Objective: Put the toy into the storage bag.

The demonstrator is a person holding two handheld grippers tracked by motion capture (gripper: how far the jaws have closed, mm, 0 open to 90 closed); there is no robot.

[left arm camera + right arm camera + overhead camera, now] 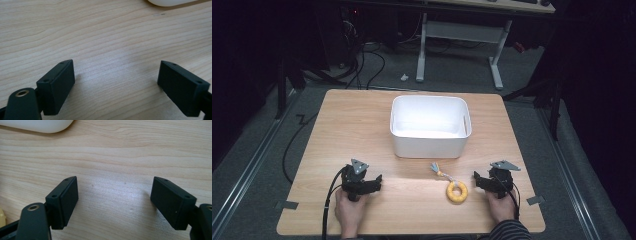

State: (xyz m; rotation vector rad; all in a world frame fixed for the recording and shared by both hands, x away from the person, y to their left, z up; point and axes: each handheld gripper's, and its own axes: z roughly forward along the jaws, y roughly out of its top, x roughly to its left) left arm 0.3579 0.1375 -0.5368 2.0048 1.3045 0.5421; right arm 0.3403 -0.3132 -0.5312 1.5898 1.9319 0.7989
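Two grippers are resting low on the near half of the table (362,125), one in each of the person's hands, and neither is holding anything. The left gripper (374,181) is sitting with its jaws wide apart over bare wood, as its own view makes plain. The right gripper (478,179) is likewise standing with its jaws spread wide and nothing between them.

Between the two, nearer the right gripper, a yellow ring (457,191) is lying flat on the table, with a short cord and a small tassel (435,167) trailing from it towards the bin. A sliver of yellow (2,216) is peeking in at the left edge of the right gripper view. The white bin (430,147) is standing behind the ring, near the middle of the table, and looks empty.

Judging by this, the work is barely beginning: the ring is lying ungrasped outside the bin, so picking it up and likely dropping it in is all left to do.
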